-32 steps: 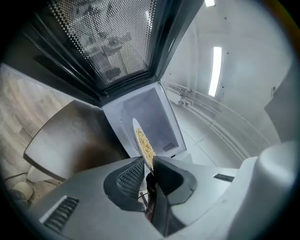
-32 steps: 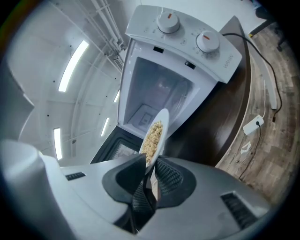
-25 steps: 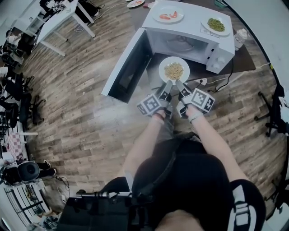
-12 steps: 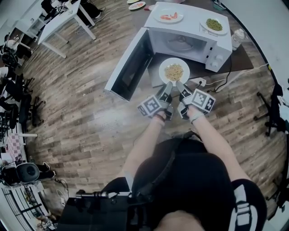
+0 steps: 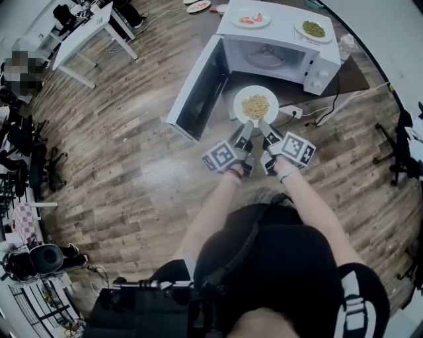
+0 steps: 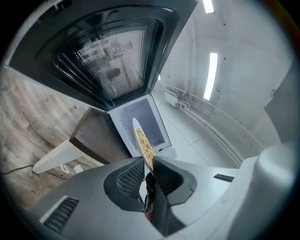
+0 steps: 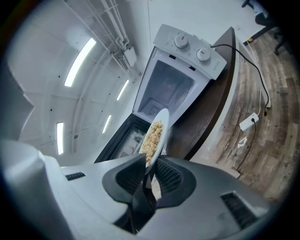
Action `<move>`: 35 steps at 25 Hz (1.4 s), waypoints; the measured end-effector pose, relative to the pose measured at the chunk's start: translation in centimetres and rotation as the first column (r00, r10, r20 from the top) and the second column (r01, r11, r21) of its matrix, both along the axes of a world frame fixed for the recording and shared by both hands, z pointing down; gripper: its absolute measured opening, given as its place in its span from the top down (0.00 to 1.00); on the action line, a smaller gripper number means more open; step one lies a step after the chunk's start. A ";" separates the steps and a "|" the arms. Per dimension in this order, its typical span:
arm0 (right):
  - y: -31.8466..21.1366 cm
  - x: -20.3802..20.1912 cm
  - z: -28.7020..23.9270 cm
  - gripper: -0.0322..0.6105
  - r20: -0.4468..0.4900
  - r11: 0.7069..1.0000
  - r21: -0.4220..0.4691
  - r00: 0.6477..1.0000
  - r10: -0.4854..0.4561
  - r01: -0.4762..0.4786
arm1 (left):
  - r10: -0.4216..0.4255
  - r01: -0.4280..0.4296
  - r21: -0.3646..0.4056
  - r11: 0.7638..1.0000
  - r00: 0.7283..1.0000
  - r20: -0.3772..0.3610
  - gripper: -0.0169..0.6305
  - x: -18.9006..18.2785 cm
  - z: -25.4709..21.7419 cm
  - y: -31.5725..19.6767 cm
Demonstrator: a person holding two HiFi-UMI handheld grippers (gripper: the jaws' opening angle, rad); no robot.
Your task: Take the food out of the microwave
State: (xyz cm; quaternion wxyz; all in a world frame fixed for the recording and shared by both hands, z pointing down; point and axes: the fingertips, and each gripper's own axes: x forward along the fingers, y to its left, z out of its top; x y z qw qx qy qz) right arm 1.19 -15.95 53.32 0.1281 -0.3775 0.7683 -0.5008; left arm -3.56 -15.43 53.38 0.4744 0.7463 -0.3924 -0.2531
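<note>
A white plate of yellowish food (image 5: 255,105) hangs level in front of the open white microwave (image 5: 274,56), outside its cavity. My left gripper (image 5: 246,125) is shut on the plate's near rim from the left, its jaws closing a little tighter. My right gripper (image 5: 264,125) is shut on the same rim just to the right. In the left gripper view the plate (image 6: 142,138) stands edge-on between the pads of that gripper (image 6: 149,164). The right gripper view shows the plate (image 7: 155,135) pinched the same way by that gripper (image 7: 151,166), with the empty microwave cavity (image 7: 171,86) beyond.
The microwave door (image 5: 197,91) swings out wide to the left. Two more plates (image 5: 250,18) (image 5: 313,30) sit on the microwave's top, on a dark table (image 5: 350,76). A power strip (image 5: 291,111) and cable lie on the wood floor. White desks (image 5: 89,30) stand far left.
Both grippers have drawn the plate back from the microwave toward the person, and the oven now sits farther off in the head view. Both grips look unchanged.
</note>
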 end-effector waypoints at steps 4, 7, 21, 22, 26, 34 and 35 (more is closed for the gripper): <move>1.9 -0.9 0.0 0.85 0.002 1.000 -0.005 1.000 0.011 -0.011 | 0.007 -0.007 0.000 1.000 1.000 0.022 0.88 -1.0 -0.2 1.9; 3.3 -1.2 0.1 0.85 0.006 1.000 -0.009 1.000 0.020 -0.020 | 0.018 -0.018 -0.007 1.000 1.000 0.007 0.88 -1.2 0.0 3.2; 10.4 -1.1 0.6 0.85 0.018 0.996 -0.026 0.997 0.080 -0.080 | 0.079 -0.079 -0.025 0.997 0.997 -0.011 0.88 -1.1 0.4 10.0; 10.9 -1.1 0.6 0.85 0.014 0.996 -0.026 0.996 0.083 -0.083 | 0.082 -0.082 -0.026 0.996 0.997 -0.010 0.88 -1.2 0.4 10.5; 12.8 -1.2 1.1 0.85 0.019 0.995 -0.036 0.995 0.096 -0.095 | 0.092 -0.092 -0.032 0.995 0.996 -0.004 0.88 -1.3 0.8 12.3; 15.8 -1.3 1.7 0.85 0.032 0.994 -0.053 0.994 0.101 -0.099 | 0.100 -0.100 -0.049 0.994 0.995 -0.004 0.88 -1.4 1.5 15.3; 16.2 -1.3 1.7 0.85 0.032 0.993 -0.055 0.994 0.102 -0.100 | 0.100 -0.101 -0.050 0.994 0.995 -0.004 0.88 -1.4 1.4 15.7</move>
